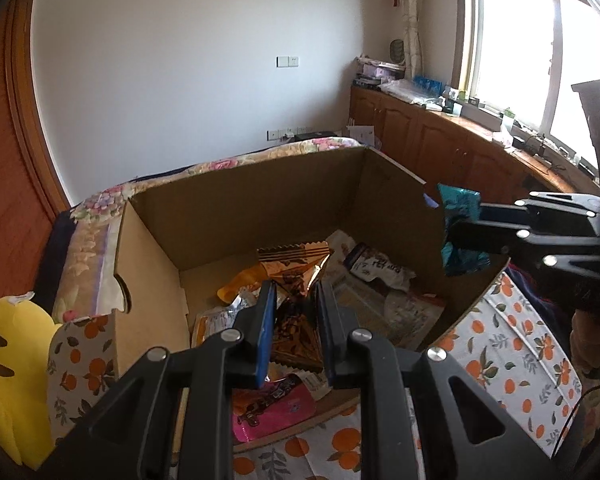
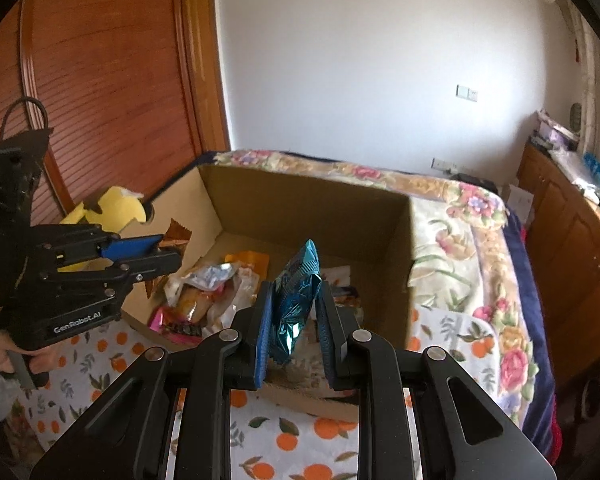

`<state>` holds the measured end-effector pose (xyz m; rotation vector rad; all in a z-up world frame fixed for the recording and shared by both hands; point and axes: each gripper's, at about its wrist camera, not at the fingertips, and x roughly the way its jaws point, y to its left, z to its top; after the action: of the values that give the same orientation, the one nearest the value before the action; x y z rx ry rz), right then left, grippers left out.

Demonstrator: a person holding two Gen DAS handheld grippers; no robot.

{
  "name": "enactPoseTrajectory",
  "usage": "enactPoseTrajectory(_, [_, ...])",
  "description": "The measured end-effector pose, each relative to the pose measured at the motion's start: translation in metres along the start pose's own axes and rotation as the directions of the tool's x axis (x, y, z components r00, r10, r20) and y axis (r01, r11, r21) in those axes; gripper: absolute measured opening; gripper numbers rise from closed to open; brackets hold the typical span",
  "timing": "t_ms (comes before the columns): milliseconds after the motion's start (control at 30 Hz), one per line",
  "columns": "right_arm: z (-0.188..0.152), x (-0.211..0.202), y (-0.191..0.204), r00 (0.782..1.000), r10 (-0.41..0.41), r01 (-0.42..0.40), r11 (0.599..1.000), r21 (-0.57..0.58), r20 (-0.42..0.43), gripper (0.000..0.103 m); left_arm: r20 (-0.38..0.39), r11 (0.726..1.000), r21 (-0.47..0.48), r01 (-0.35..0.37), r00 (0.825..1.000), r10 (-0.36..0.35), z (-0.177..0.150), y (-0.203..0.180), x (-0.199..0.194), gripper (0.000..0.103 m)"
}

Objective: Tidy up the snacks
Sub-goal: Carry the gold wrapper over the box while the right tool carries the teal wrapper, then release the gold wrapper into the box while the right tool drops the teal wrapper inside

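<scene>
An open cardboard box [image 1: 236,204] sits on the bed with several snack packets lying on its bottom. My left gripper [image 1: 296,304] hangs over the box's near side, shut on a brown-and-gold snack packet [image 1: 294,276] that sticks up between its blue pads. My right gripper [image 2: 294,308] is shut on a crinkled teal foil packet [image 2: 298,292] above the box's [image 2: 300,204] near right part. In the left wrist view the right gripper [image 1: 465,224] shows at the right edge with the teal packet [image 1: 459,200]. The right wrist view has the left gripper [image 2: 168,246] at the left, brown packet [image 2: 178,236] at its tips.
A pink packet [image 1: 276,412] lies at the box's near wall. A yellow plush toy [image 1: 4,360] rests left of the box. An orange-print cloth [image 1: 511,360] covers the near bed, a floral blanket [image 2: 471,240] the far side. Wooden cabinets [image 1: 431,140] line the window wall.
</scene>
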<state>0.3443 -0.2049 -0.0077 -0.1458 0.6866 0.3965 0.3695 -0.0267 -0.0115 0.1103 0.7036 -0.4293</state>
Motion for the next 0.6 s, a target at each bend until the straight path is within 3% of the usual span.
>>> enactPoseTrajectory(467, [-0.010, 0.046, 0.002, 0.997, 0.013, -0.012, 1.000, 0.022, -0.074, 0.020, -0.040, 0.999, -0.012, -0.034, 0.999, 0.034, -0.007, -0.002, 0.019, 0.021])
enactPoseTrajectory(600, [-0.012, 0.049, 0.004, 0.997, 0.010, -0.009, 1.000, 0.014, -0.080, 0.021, -0.041, 0.999, -0.024, -0.043, 0.998, 0.042, -0.008, -0.001, 0.019, 0.026])
